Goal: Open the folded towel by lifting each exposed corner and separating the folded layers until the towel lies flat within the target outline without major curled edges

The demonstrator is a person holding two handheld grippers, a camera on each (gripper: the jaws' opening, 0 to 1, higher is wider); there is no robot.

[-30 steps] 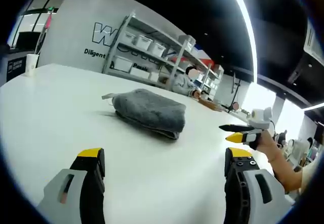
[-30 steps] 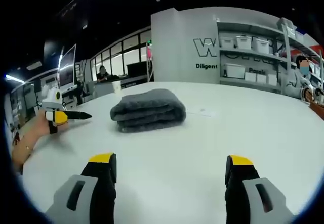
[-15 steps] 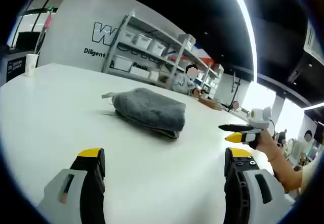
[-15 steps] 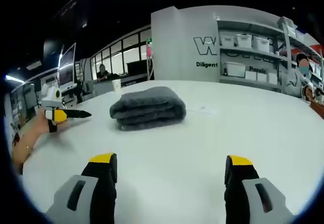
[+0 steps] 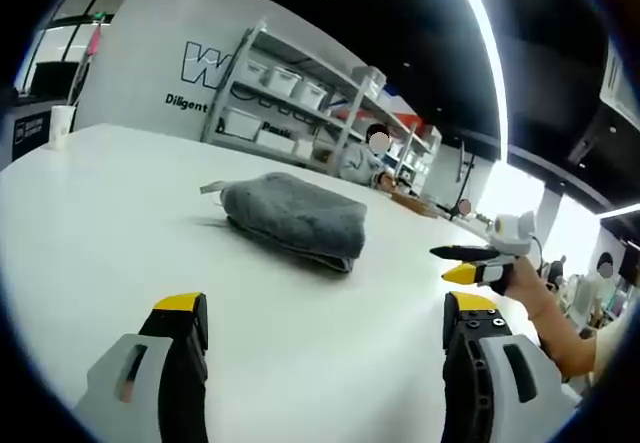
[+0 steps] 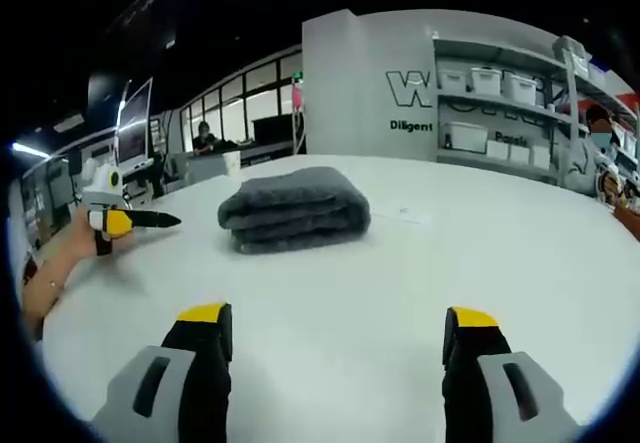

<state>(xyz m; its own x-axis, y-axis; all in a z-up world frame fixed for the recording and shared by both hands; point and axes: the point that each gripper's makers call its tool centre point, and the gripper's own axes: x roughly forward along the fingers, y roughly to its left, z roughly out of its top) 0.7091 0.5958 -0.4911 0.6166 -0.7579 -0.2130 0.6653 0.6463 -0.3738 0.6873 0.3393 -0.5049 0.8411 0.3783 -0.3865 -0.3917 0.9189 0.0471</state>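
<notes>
Ahead, grey folded towel [image 5: 292, 218] [image 6: 294, 207] on white counter [image 5: 90, 223], well beyond both gripper [image 5: 325, 318] [image 6: 335, 328] tips, jaws wide apart, empty; long axis across right view, neither gripper clearly nearer.

The towel [image 5: 293, 217] was a thick, matt grey cloth with a soft, nubbly pile, its folded edges rounded. The counter [image 5: 100, 213] was a smooth white surface with a faint sheen. The left gripper [image 5: 325, 363] and right gripper [image 6: 335, 363] looked like moulded plastic: matt grey bodies, black jaws and yellow tips.
</notes>
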